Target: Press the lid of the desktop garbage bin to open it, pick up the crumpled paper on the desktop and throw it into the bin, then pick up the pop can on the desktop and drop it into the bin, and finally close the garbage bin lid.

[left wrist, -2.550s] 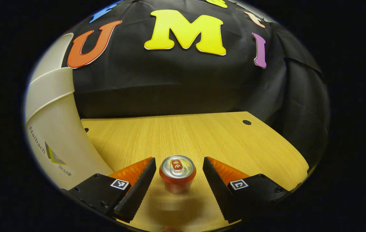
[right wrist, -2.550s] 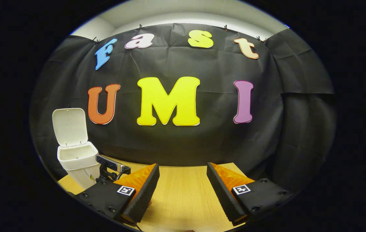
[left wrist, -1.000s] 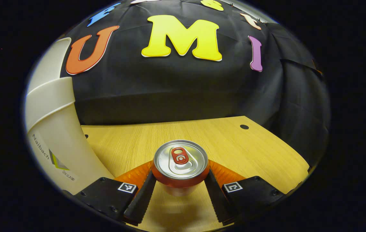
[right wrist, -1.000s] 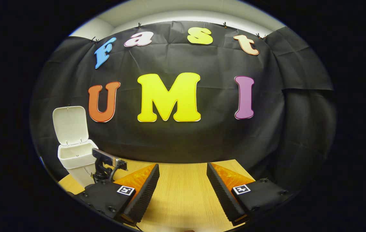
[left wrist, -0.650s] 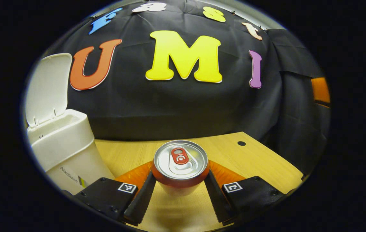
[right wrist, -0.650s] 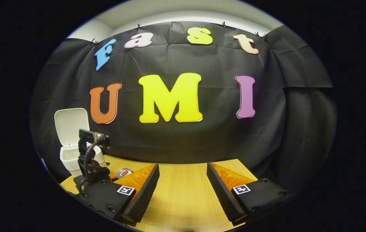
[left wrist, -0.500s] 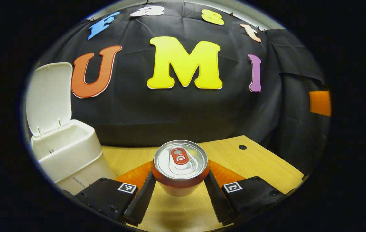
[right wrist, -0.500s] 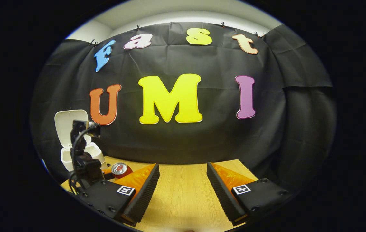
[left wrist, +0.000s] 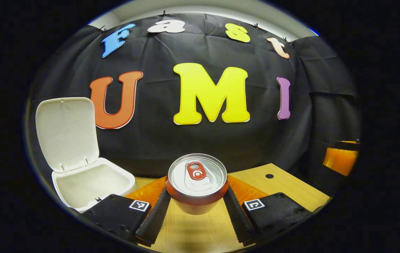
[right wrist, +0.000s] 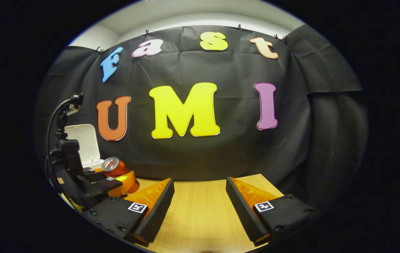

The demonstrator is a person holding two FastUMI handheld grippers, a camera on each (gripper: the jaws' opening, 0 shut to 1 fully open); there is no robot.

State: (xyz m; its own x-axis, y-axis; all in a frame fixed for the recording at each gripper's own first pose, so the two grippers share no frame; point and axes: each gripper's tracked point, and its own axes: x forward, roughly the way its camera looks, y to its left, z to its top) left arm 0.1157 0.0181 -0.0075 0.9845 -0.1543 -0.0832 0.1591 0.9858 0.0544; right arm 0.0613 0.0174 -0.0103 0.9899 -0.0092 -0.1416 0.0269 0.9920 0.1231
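Gripping the pop can (left wrist: 197, 184) between both fingers, the left gripper (left wrist: 197, 214) holds it upright, clear of the desk (left wrist: 284, 186). Beyond, toward the desk's far left corner, the bin (left wrist: 90, 182) stands with its lid (left wrist: 67, 131) raised. The right gripper (right wrist: 200, 207) hangs over the desk, jaws spread wide, nothing between them.

Left gripper (left wrist: 196, 207) clamps pop can (left wrist: 197, 182) above desk (left wrist: 284, 186); garbage bin (left wrist: 90, 182) lower left, lid (left wrist: 67, 131) open.
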